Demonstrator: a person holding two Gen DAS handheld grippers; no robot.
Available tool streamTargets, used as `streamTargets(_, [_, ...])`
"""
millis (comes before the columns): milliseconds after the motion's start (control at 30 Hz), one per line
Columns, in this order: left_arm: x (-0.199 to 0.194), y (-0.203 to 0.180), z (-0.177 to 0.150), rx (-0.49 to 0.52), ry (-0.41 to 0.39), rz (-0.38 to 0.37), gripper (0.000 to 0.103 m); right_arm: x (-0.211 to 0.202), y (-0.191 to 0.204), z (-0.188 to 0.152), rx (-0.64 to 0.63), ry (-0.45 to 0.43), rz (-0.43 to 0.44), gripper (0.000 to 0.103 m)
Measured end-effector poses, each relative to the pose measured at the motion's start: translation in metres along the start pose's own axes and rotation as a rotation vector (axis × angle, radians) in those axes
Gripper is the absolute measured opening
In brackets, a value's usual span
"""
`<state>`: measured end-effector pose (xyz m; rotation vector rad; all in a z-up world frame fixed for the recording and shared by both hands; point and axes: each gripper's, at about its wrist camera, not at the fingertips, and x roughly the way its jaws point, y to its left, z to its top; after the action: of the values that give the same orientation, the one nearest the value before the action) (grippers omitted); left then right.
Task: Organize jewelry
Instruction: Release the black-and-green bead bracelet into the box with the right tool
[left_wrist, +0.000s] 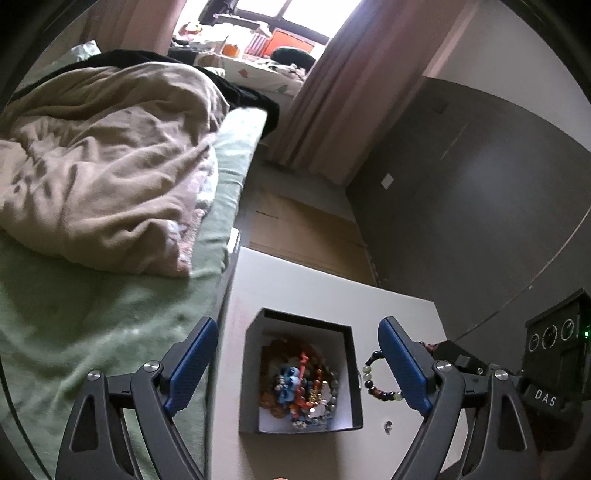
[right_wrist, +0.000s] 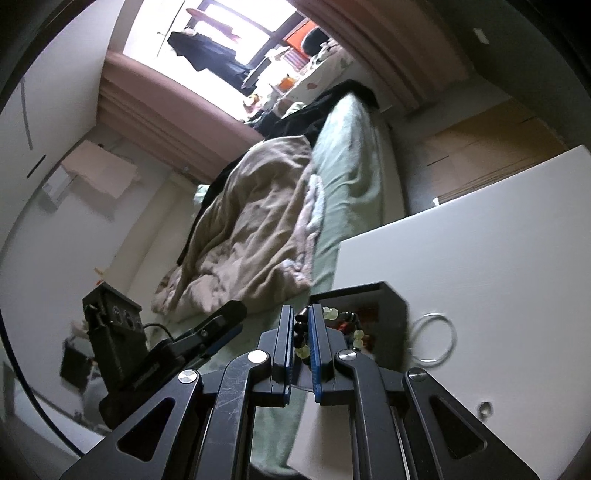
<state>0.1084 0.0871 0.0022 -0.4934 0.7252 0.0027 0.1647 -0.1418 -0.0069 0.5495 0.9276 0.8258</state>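
White laminate worktop (left_wrist: 314, 291) carries everything, with the dark box (left_wrist: 247, 369) as my landmark, already heaped with beads. My left claw (left_wrist: 295, 373) is spread wide, straddling that box. My right claw (right_wrist: 303, 343) is pressed together on the beaded bracelet (left_wrist: 373, 380), held just right of the box. It should be light, limp and slippery (elastic, I'd guess), so I'd pinch across the strand. A thin ring (right_wrist: 434, 339) lies beyond.
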Motion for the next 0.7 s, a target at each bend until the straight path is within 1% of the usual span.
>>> streamTargets(100, [-0.002, 0.006, 0.003, -0.014, -0.008, 0.006, 0.088, 0.015, 0.003, -0.001, 0.01, 0.019, 0.037, 0.01])
streamTargets(200, [-0.003, 0.013, 0.005, -0.032, -0.014, 0.016, 0.088, 0.028, 0.007, -0.003, 0.01, 0.041, 0.05, 0.01])
streamTargets(367, [-0.006, 0.022, 0.008, -0.061, -0.02, 0.021, 0.088, 0.046, 0.01, -0.007, 0.046, 0.071, 0.141, 0.01])
streamTargets(433, [-0.006, 0.024, 0.008, -0.063, -0.02, 0.021, 0.088, 0.054, 0.01, -0.008, 0.041, 0.083, 0.12, 0.01])
streamTargets(467, [-0.005, 0.024, 0.008, -0.062, -0.016, 0.022, 0.088, 0.057, 0.009, -0.009, 0.033, 0.09, 0.081, 0.012])
streamTargets(500, [-0.004, 0.024, 0.008, -0.061, -0.008, 0.02, 0.088, 0.062, 0.006, -0.01, 0.028, 0.112, 0.032, 0.015])
streamTargets(533, [-0.003, 0.024, 0.007, -0.06, -0.002, 0.016, 0.088, 0.064, 0.001, -0.01, 0.036, 0.132, 0.0, 0.027])
streamTargets(567, [-0.002, 0.023, 0.006, -0.06, 0.005, 0.011, 0.088, 0.064, -0.006, -0.01, 0.054, 0.143, -0.032, 0.045])
streamTargets(600, [-0.002, 0.023, 0.006, -0.058, 0.009, 0.01, 0.088, 0.062, -0.01, -0.01, 0.064, 0.138, -0.052, 0.054])
streamTargets(633, [-0.002, 0.023, 0.006, -0.054, 0.011, 0.011, 0.088, 0.057, -0.013, -0.009, 0.068, 0.128, -0.067, 0.066])
streamTargets(667, [-0.002, 0.022, 0.006, -0.051, 0.011, 0.01, 0.088, 0.053, -0.015, -0.008, 0.068, 0.119, -0.076, 0.072])
streamTargets(700, [-0.002, 0.021, 0.005, -0.048, 0.012, 0.008, 0.088, 0.048, -0.016, -0.006, 0.065, 0.111, -0.08, 0.073])
